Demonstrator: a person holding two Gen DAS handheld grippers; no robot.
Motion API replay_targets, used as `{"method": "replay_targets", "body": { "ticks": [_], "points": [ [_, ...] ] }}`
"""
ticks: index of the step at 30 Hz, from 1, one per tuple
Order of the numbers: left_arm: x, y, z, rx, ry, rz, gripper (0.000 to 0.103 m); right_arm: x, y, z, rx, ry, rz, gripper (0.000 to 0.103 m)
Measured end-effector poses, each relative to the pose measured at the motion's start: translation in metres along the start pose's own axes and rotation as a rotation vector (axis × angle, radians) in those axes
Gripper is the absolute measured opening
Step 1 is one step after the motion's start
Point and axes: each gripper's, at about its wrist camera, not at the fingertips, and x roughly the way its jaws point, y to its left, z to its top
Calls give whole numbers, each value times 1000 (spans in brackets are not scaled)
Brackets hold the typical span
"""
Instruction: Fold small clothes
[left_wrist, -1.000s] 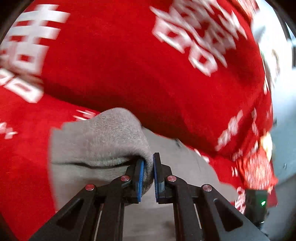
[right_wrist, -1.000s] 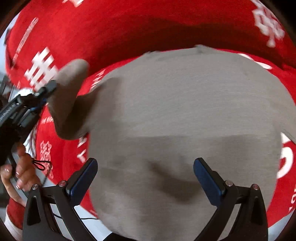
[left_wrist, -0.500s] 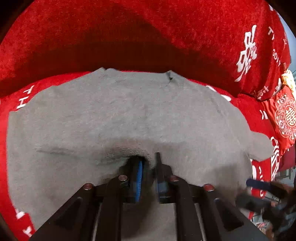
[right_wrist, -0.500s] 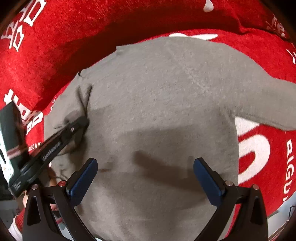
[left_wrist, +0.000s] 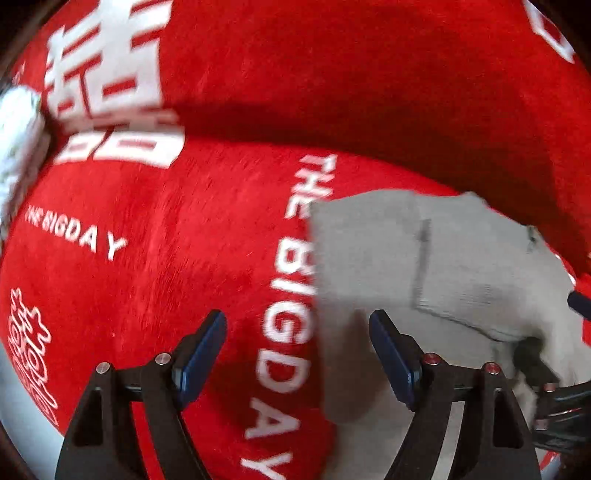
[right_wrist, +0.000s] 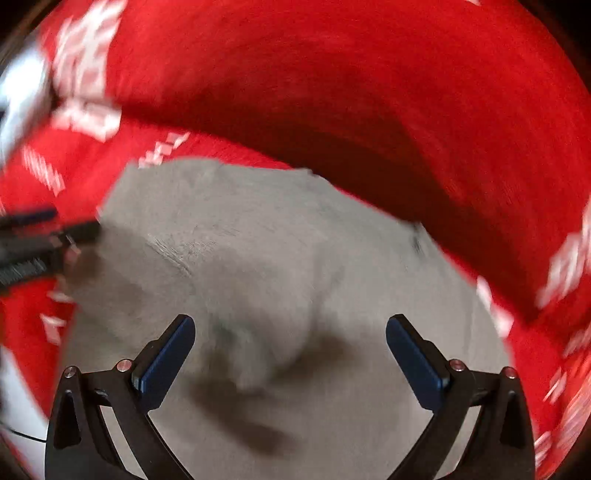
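Observation:
A small grey knit top (left_wrist: 436, 266) lies flat on a red cover, its left side folded in to a straight edge. In the left wrist view my left gripper (left_wrist: 297, 354) is open and empty, straddling that left edge. The right gripper's tip (left_wrist: 554, 391) shows at the right rim. In the right wrist view the grey top (right_wrist: 258, 251) fills the lower middle. My right gripper (right_wrist: 290, 354) is open and empty above it. The left gripper (right_wrist: 48, 236) shows at the left edge, at the garment's side.
The red plush cover (left_wrist: 147, 266) with white lettering "THE BIG DAY" spreads under the garment. A red cushion back (left_wrist: 332, 74) rises behind it. Something white (left_wrist: 14, 125) sits at the far left edge.
My left gripper has let go of the grey fabric, opened wide and moved left to the garment's edge. The sleeve now lies folded over the body. The right gripper stays open.

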Motion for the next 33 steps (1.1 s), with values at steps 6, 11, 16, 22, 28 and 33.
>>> {"method": "replay_targets", "body": {
  "ticks": [6, 11, 16, 22, 28, 33],
  "points": [
    [19, -6, -10, 18, 16, 8, 80, 35, -1, 13, -76, 13, -80, 12],
    [22, -12, -8, 21, 23, -15, 80, 10, -110, -19, 522, -108, 212, 15],
    [17, -13, 1, 27, 29, -37, 80, 32, -183, -107, 1050, -76, 418, 44],
    [24, -2, 26, 8, 40, -52, 80, 32, -209, -162, 1278, -110, 549, 73],
    [37, -8, 46, 7, 66, -61, 80, 36, -218, -152, 1310, -53, 499, 57],
    [40, -18, 51, 48, 74, -69, 80, 32, -225, -163, 1277, 7, 291, 16]
  ]
}}
